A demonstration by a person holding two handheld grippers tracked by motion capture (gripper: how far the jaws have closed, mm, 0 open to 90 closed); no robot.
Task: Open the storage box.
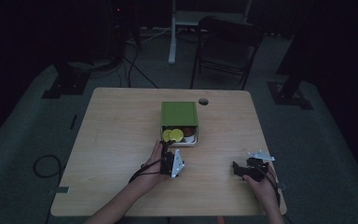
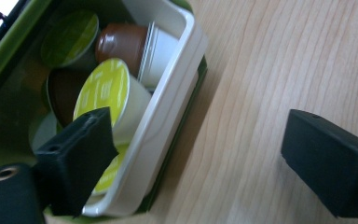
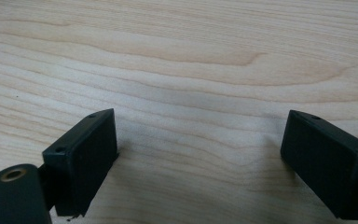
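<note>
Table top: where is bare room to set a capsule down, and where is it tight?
The table is bare wood left of the green box, and also between the left tongs and right tongs. The far right side past the cable hole is free too. It is crowded at the white tray, packed with capsules.

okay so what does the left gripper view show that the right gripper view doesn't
The left gripper view alone shows the white tray pulled out of the green box, holding coffee capsules: a yellow-green lidded capsule closest to the jaw, a darker green one and a brown capsule. One jaw of the left gripper overlaps the tray's edge in the picture; the other is over bare wood. The right gripper view alone shows the right gripper with nothing but wood grain between its jaws. Both share the light wooden table and a pair of black jaws standing wide apart, gripping nothing.
</note>
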